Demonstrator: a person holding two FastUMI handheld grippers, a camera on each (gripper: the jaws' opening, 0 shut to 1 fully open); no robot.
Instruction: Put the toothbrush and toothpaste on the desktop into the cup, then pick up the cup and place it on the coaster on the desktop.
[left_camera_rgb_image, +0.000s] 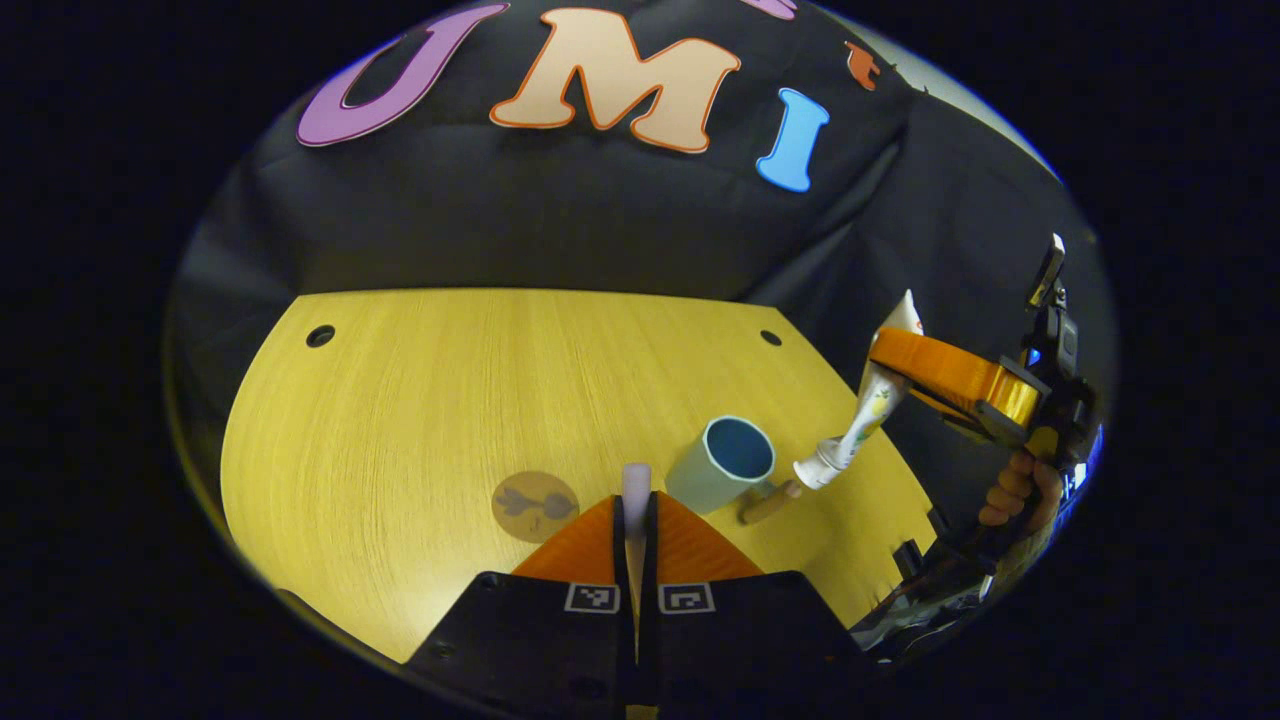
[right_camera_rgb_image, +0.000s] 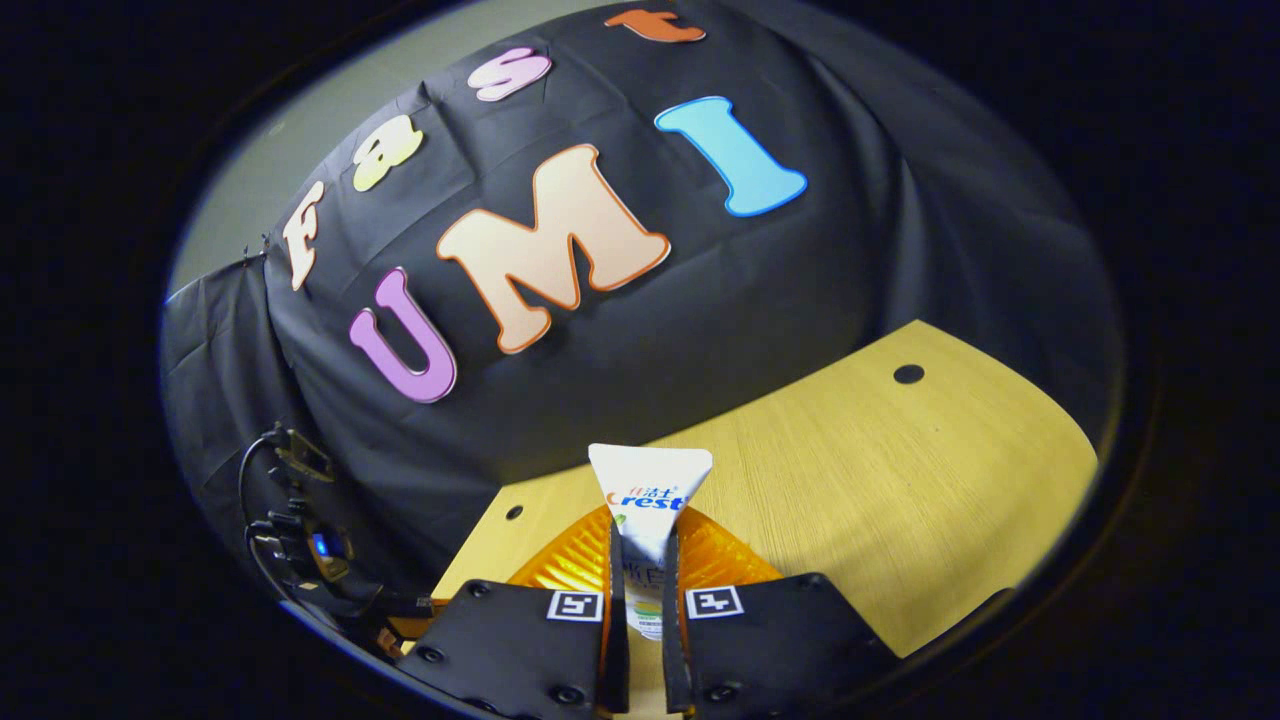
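A teal cup (left_camera_rgb_image: 725, 462) stands on the yellow wooden table (left_camera_rgb_image: 420, 400), its mouth open upward. Left of it lies a round grey coaster (left_camera_rgb_image: 535, 506). My left gripper (left_camera_rgb_image: 636, 505) is low over the table between coaster and cup, shut on a pale slim toothbrush (left_camera_rgb_image: 636, 482) that pokes out past the fingertips. In the left gripper view my right gripper (left_camera_rgb_image: 893, 366) hovers to the right of the cup, with a hand behind it. It is shut on a white toothpaste tube (left_camera_rgb_image: 868, 412) hanging cap down just beside the cup's rim. The right gripper view has the tube (right_camera_rgb_image: 650, 490) clamped in my right gripper (right_camera_rgb_image: 645, 545).
A short brown stub (left_camera_rgb_image: 768, 503) sticks out at the cup's base. The table has small round holes near its far corners (left_camera_rgb_image: 320, 335) (right_camera_rgb_image: 908, 374). Black cloth walls the booth behind. Cables and a device (right_camera_rgb_image: 300, 545) hang off the table's edge.
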